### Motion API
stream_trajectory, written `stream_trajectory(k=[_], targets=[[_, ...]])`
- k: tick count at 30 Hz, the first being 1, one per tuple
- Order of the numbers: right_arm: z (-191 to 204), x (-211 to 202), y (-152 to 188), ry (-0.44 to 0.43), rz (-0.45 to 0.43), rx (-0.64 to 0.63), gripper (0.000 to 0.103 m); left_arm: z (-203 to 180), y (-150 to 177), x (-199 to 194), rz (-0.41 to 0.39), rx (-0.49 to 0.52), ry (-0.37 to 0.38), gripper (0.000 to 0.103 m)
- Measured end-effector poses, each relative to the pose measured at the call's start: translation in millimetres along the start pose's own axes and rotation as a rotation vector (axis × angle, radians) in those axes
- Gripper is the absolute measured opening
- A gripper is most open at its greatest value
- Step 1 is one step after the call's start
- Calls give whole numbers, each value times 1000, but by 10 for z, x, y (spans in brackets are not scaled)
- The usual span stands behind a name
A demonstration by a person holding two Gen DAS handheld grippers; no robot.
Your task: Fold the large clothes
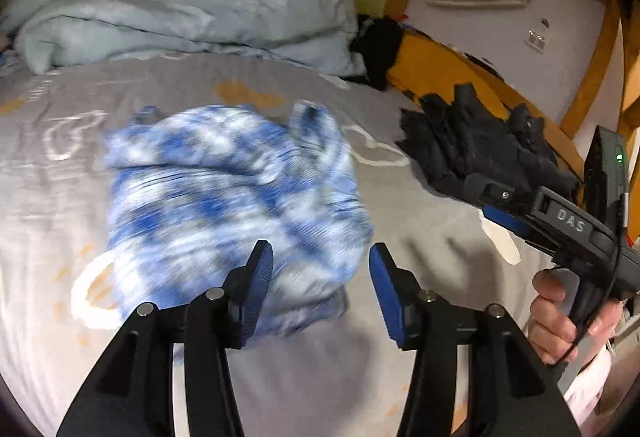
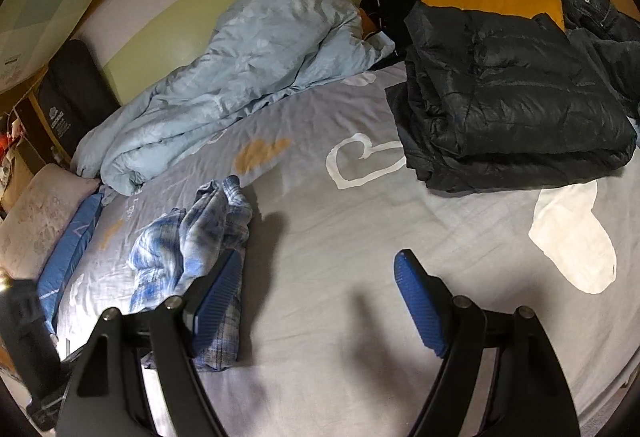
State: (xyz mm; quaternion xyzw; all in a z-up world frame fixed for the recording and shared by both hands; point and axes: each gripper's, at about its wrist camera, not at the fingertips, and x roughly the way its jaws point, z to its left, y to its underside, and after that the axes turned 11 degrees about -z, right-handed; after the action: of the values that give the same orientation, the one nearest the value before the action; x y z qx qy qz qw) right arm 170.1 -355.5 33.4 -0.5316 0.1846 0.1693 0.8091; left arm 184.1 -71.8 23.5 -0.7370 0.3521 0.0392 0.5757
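Note:
A blue-and-white plaid shirt (image 1: 232, 197) lies bunched on the grey bed sheet (image 1: 48, 197); it is blurred in the left wrist view. It also shows in the right wrist view (image 2: 188, 237), crumpled at the left. My left gripper (image 1: 320, 277) is open and empty just above the shirt's near edge. My right gripper (image 2: 320, 289) is open and empty over bare sheet (image 2: 340, 237), its left finger (image 2: 220, 289) beside the shirt. The right gripper also shows in the left wrist view (image 1: 496, 197), held by a hand at the right.
A light blue duvet (image 2: 240, 77) is heaped along the far wall. A folded black puffer jacket (image 2: 512, 101) lies at the right, with a white sock (image 2: 576, 237) near it. Pillows (image 2: 44, 221) lie at the left. A wooden bed frame (image 1: 592, 69) borders the bed.

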Motion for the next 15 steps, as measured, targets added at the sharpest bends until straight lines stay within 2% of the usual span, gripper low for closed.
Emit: stream_trajectory(k=[2,5,7,9,12,15], targets=[[46,-3,21,-2,-2,-21,77,105,21,-181,-47,-29,-30,50],[133,-12,63,-6,-8,-60,77,312,27,-293,-99,-48,-132,52],[221,-16,100,-31,-6,-95,77,463,38,-254,-99,-52,-219,54],[322,-30,136,-83,-3,-128,77,610,76,-212,-94,-70,-274,54],[482,-43,155,-164,5,-165,77,774,188,-92,-59,-119,-263,58],[694,-3,126,-214,21,-210,77,819,296,12,-20,-119,-275,62]])
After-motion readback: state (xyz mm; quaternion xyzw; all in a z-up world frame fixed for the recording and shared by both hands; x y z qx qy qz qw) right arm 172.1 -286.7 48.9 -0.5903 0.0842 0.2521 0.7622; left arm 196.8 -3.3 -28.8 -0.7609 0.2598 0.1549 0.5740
